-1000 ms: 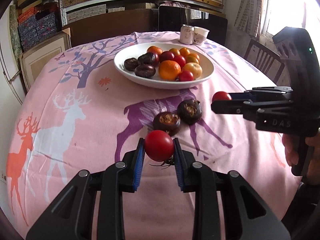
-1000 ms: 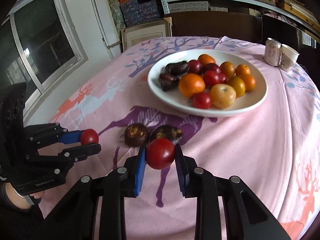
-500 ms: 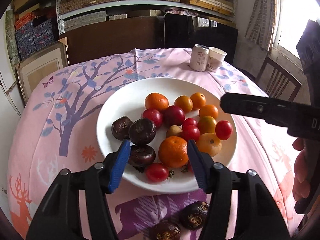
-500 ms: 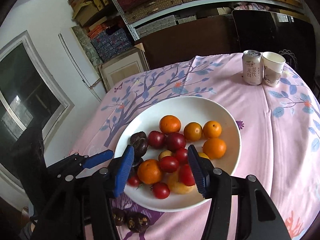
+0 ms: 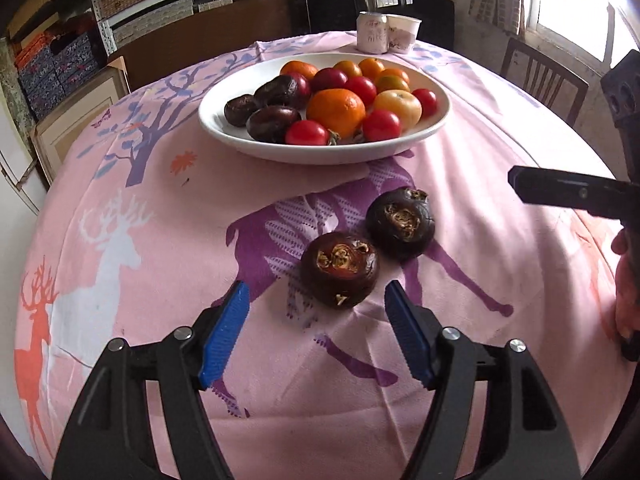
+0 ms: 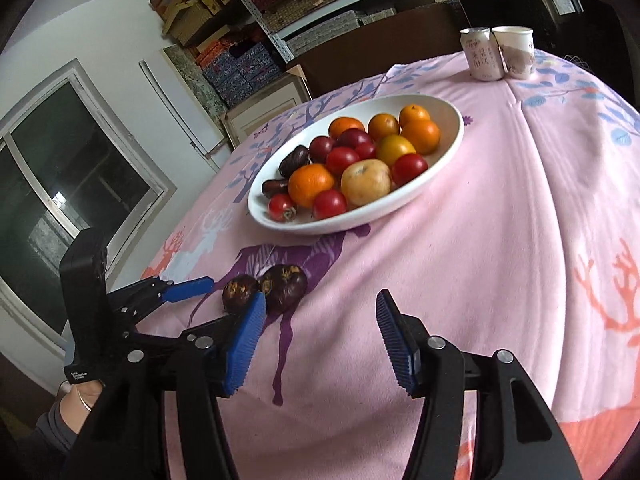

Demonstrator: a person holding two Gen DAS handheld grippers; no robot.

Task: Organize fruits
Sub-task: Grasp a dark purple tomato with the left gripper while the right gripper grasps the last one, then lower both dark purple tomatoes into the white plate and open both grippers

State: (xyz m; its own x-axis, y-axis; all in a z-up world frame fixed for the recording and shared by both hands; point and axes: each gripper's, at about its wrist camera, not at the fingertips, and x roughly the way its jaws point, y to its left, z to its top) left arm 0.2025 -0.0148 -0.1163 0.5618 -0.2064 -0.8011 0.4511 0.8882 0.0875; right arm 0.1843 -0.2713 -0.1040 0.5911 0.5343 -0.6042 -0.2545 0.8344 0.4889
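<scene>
Fruits mostly sit in white bowl at far centre of table: oranges, red tomatoes, dark fruits. Two dark fruits lie touching on pink cloth near bowl. Left gripper tilted down just short of the nearer one, jaws opening, nothing between. Right gripper lower right of the pair, jaws apart, empty. Bare cloth right of bowl; can and cup at far edge

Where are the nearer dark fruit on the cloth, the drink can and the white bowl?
Nearer dark fruit (image 5: 340, 275): left wrist view, its top face.
Drink can (image 6: 482, 56): right wrist view, its printed side.
White bowl (image 5: 332, 152): left wrist view, its front rim.
</scene>
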